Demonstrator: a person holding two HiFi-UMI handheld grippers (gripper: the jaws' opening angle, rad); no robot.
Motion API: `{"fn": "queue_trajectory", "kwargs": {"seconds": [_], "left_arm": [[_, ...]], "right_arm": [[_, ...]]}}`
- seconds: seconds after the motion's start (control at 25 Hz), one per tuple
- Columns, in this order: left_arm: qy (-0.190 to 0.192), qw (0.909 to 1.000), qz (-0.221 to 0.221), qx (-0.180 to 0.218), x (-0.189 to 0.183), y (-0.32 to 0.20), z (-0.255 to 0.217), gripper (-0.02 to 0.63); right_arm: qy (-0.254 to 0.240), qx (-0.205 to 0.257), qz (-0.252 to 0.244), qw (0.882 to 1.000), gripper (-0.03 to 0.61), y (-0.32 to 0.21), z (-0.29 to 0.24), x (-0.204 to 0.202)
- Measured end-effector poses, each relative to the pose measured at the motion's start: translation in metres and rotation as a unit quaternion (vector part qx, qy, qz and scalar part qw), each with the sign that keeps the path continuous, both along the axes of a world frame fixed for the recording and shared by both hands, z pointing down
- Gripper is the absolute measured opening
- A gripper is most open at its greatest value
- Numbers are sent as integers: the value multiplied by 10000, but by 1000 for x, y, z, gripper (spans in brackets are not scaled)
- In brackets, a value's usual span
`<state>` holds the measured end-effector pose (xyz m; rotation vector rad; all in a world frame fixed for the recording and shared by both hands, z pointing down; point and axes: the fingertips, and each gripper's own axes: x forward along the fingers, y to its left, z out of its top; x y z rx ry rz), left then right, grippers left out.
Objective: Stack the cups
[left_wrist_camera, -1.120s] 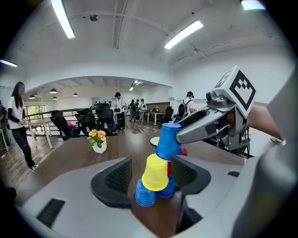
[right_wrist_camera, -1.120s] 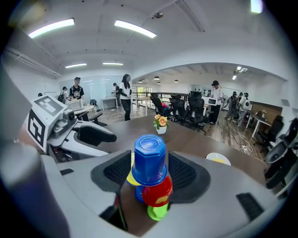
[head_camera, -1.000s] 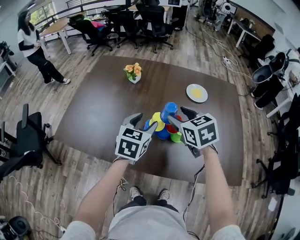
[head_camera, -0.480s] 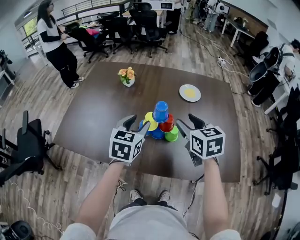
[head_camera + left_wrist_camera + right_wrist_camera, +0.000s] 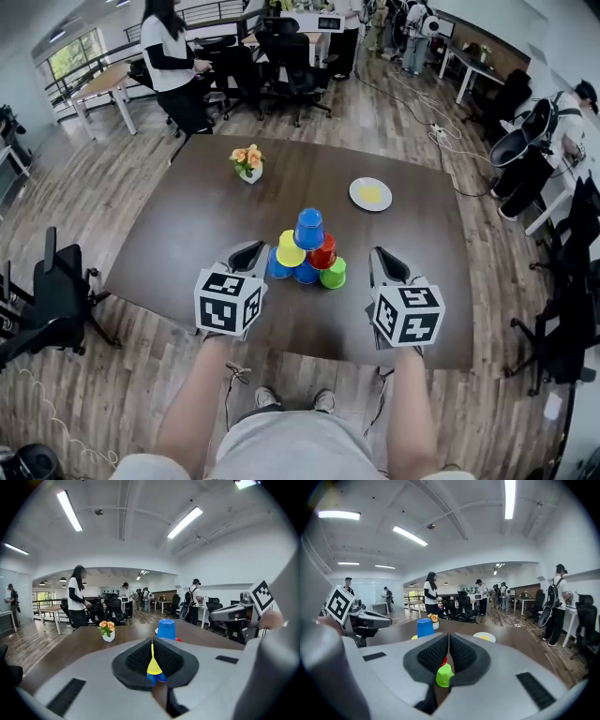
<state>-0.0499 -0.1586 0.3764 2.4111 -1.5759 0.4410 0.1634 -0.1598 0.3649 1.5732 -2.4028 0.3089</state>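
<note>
Several plastic cups stand upside down in a small pyramid (image 5: 306,255) at the middle of the dark table (image 5: 178,234). A blue cup (image 5: 308,228) tops it, over a yellow cup (image 5: 290,249) and a red cup (image 5: 323,253); a green cup (image 5: 332,273) and blue ones form the base. My left gripper (image 5: 251,253) hangs just left of the pyramid, its jaws closing with nothing between them. My right gripper (image 5: 384,263) hovers to the right of the green cup, shut and empty. In the left gripper view the yellow cup (image 5: 153,663) shows past the pads; in the right gripper view, the green cup (image 5: 444,675).
A small vase of flowers (image 5: 248,161) stands at the table's far left and a white plate with a yellow centre (image 5: 370,194) at the far right. A person (image 5: 173,56) stands beyond the table among office chairs (image 5: 291,47). Another chair (image 5: 47,281) sits at the left.
Both grippers have drawn back from the cups toward me and apart, and their jaws have gone from wide open to closed. The person in the background has walked to the right.
</note>
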Motion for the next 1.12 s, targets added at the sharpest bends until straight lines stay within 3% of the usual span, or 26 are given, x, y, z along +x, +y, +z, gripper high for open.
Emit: {"fn": "queue_trajectory", "kwargs": {"seconds": [0.24, 1.12], "left_arm": [[-37, 9999, 143, 75, 11, 4, -4, -6], [7, 10000, -22, 52, 8, 5, 0, -8]], "right_arm": [[26, 127, 7, 9999, 3, 8, -4, 9], [28, 320, -114, 9994, 3, 8, -8, 4]]}}
